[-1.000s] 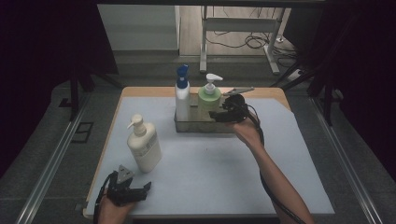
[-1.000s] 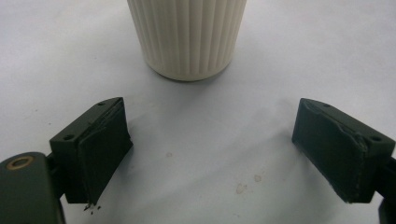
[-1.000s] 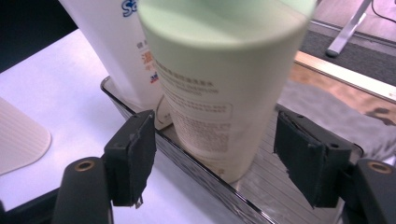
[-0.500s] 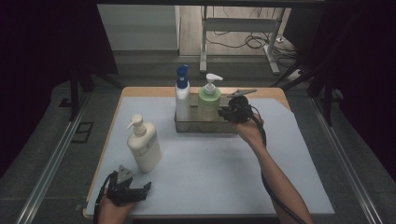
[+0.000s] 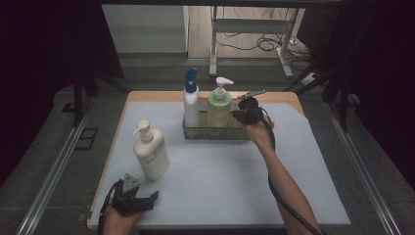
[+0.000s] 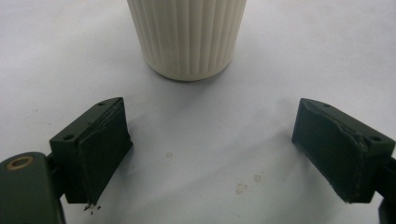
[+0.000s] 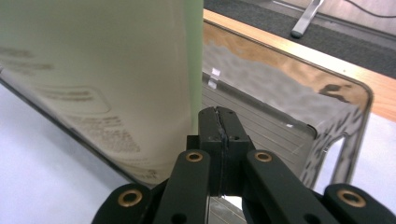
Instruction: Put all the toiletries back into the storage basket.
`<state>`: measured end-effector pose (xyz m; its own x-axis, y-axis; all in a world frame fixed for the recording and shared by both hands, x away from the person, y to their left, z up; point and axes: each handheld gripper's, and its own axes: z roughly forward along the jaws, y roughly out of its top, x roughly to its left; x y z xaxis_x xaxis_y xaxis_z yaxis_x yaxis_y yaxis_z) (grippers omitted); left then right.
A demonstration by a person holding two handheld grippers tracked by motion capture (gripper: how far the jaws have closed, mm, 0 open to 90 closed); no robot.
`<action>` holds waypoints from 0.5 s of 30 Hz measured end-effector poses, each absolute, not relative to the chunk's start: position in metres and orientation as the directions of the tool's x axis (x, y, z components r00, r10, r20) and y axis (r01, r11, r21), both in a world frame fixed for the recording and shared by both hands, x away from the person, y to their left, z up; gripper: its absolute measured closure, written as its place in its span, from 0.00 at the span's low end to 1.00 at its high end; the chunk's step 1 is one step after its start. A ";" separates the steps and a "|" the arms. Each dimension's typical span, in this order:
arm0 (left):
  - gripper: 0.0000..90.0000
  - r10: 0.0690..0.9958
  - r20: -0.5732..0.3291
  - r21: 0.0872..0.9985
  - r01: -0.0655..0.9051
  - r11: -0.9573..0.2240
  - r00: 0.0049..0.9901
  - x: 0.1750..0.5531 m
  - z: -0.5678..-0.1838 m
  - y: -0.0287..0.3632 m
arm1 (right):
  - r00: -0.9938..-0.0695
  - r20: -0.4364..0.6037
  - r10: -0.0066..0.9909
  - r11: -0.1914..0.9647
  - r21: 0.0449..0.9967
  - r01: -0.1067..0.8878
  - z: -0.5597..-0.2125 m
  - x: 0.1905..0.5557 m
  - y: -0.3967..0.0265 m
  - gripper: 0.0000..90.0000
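Cream bottle (image 6: 187, 37) top cut off, prob.

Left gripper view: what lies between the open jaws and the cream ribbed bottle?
Nothing but bare white table cover, faintly stained; the left gripper stands short of the cream bottle.

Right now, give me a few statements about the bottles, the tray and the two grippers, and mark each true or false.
1. The green bottle stands in the clear tray. True.
2. The cream bottle is in the tray too. False: it stands on the mat, outside it.
3. The right gripper is shut on the tray's wall. True.
4. The left gripper holds the cream bottle. False: it is open and short of it.
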<state>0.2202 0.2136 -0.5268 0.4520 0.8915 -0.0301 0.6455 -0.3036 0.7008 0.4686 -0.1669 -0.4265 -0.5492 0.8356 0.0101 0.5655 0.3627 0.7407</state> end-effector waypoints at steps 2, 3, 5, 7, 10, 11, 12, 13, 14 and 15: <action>0.12 0.892 -0.030 0.701 0.646 -0.304 0.452 0.220 -0.527 0.214 | -0.546 0.010 0.838 0.362 0.739 0.568 -0.429 0.471 -0.166 0.99; 0.12 0.892 -0.030 0.701 0.645 -0.304 0.452 0.220 -0.527 0.214 | -0.546 0.013 0.837 0.361 0.738 0.570 -0.431 0.473 -0.165 0.99; 0.12 0.892 -0.030 0.701 0.646 -0.304 0.452 0.220 -0.527 0.214 | -0.548 0.016 0.836 0.359 0.739 0.570 -0.434 0.475 -0.163 0.99; 0.12 0.892 -0.029 0.701 0.645 -0.304 0.452 0.220 -0.527 0.213 | -0.547 0.026 0.836 0.354 0.737 0.576 -0.438 0.477 -0.161 0.99; 0.12 0.892 -0.029 0.701 0.645 -0.304 0.452 0.220 -0.527 0.213 | -0.550 0.027 0.835 0.359 0.731 0.580 -0.442 0.481 -0.160 0.99; 0.12 0.892 -0.029 0.701 0.646 -0.304 0.452 0.220 -0.527 0.214 | -0.551 0.031 0.834 0.360 0.728 0.584 -0.443 0.482 -0.161 0.99; 0.12 0.891 -0.029 0.700 0.646 -0.304 0.452 0.220 -0.527 0.214 | -0.549 0.034 0.835 0.357 0.727 0.587 -0.444 0.482 -0.160 0.99; 0.12 0.892 -0.029 0.700 0.646 -0.304 0.452 0.220 -0.527 0.214 | -0.553 0.039 0.832 0.358 0.723 0.590 -0.446 0.483 -0.161 0.99; 0.12 0.891 -0.029 0.700 0.646 -0.304 0.452 0.220 -0.527 0.214 | -0.556 0.041 0.830 0.361 0.721 0.592 -0.447 0.484 -0.161 0.99; 0.12 0.891 -0.029 0.700 0.646 -0.305 0.452 0.220 -0.527 0.214 | -0.559 0.047 0.828 0.360 0.720 0.593 -0.448 0.484 -0.162 0.99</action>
<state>0.2202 0.2135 -0.5268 0.4523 0.8914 -0.0291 0.6456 -0.3048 0.7002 0.4842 -0.1615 -0.4481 -0.5589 0.8279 0.0467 0.5932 0.3599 0.7201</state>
